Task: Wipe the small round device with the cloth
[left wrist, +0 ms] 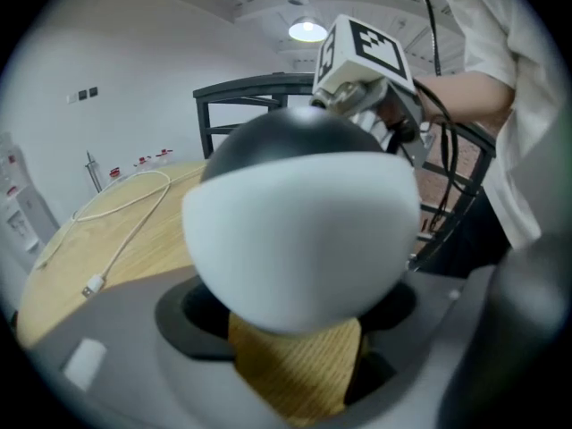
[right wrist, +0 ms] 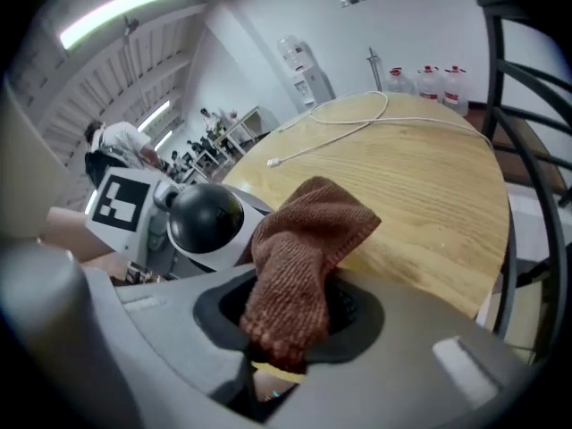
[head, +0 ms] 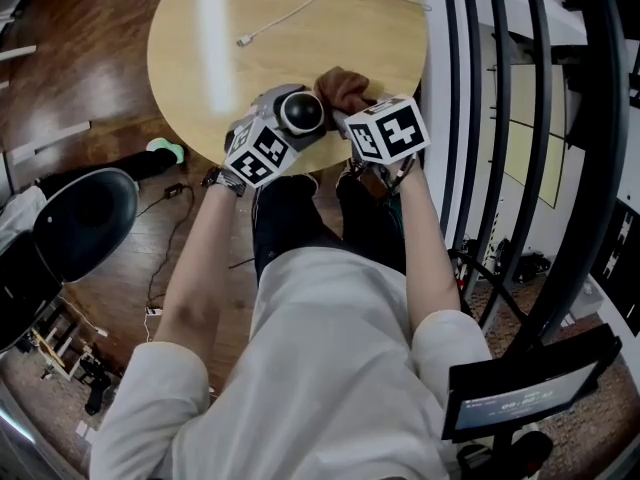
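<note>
Small round device [head: 300, 113], black dome above and white body below, sits clamped between the jaws of the left gripper [head: 283, 120]. It is held at the near edge of the round wooden table [head: 200, 58], in front of the person's knees. In the left gripper view its white body [left wrist: 299, 231] fills the gap between the jaws.

Right gripper [head: 350, 111]: jaws closed on a brown knitted cloth [head: 343, 88]. The right gripper view shows the cloth [right wrist: 299, 257] rising out of the jaw gap, with its free end folded over toward the table top. The cloth lies just beside the device [right wrist: 206, 220], on its right; whether the two touch cannot be told. The two grippers point toward each other, their marker cubes side by side.

Middle ground: a white cable [head: 290, 13] lies in a loose loop across the far half of the table, its plug end near the centre.

Surroundings: a black metal railing [head: 500, 118] runs along the table's right side. A black chair [head: 85, 223] stands on the dark wood floor at left. A water dispenser [right wrist: 304, 70] and water bottles [right wrist: 438, 80] stand beyond the table's far edge.
</note>
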Available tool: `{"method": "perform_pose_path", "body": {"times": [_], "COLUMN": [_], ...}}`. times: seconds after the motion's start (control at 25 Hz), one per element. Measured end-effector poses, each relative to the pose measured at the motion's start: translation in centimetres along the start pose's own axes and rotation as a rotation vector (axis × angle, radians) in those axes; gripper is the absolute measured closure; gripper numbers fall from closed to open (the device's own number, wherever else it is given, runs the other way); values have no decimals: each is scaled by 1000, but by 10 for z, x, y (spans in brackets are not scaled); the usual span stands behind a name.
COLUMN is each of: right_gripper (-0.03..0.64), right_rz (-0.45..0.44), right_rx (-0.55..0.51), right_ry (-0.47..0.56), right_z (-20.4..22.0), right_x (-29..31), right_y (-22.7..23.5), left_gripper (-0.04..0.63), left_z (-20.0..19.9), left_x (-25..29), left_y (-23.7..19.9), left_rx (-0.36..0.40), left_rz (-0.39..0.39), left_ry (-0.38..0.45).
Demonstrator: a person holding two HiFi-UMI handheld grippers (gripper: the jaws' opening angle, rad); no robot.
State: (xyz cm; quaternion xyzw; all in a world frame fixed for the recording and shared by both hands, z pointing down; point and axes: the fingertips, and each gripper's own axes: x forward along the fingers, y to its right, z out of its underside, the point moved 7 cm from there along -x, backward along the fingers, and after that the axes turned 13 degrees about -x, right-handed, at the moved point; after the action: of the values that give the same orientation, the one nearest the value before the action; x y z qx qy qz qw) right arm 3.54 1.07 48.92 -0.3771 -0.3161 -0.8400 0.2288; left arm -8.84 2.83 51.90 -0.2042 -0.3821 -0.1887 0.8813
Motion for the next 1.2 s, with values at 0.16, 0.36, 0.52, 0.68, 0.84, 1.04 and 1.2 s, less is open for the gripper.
{"method": "perform_pose_path", "body": {"times": [0.16, 0.36, 0.52, 0.68, 0.84, 1.04, 1.2], "right_gripper": [512, 512, 512, 512, 512, 512, 512], "right_rz": [-62, -167, -223, -304, -249, -206, -200], "right_rx": [86, 205, 209, 217, 215, 216, 202], "right_ry": [161, 363, 464, 524, 481, 435, 443], "right_z": [4, -10, -35, -47, -35, -17, -17], "right_x": [-28, -59, -68, -69, -56, -43, -44], "right_y": [-12, -42, -62, -74, -65, -56, -54], "left_gripper": [198, 199, 199, 199, 201, 201, 201], "left_z": [2, 2, 3, 8, 12, 1, 0], "left_x": [1, -1, -3, -2, 1, -3, -3], "left_y": [0, 0, -4, -7, -4, 3, 5], "left_rx": [-4, -33, -38, -46, -51, -54, -146], "left_rz": [11, -13, -22, -29, -20, -32, -96], "left_ry": [4, 23, 29, 23, 21, 31, 49]}}
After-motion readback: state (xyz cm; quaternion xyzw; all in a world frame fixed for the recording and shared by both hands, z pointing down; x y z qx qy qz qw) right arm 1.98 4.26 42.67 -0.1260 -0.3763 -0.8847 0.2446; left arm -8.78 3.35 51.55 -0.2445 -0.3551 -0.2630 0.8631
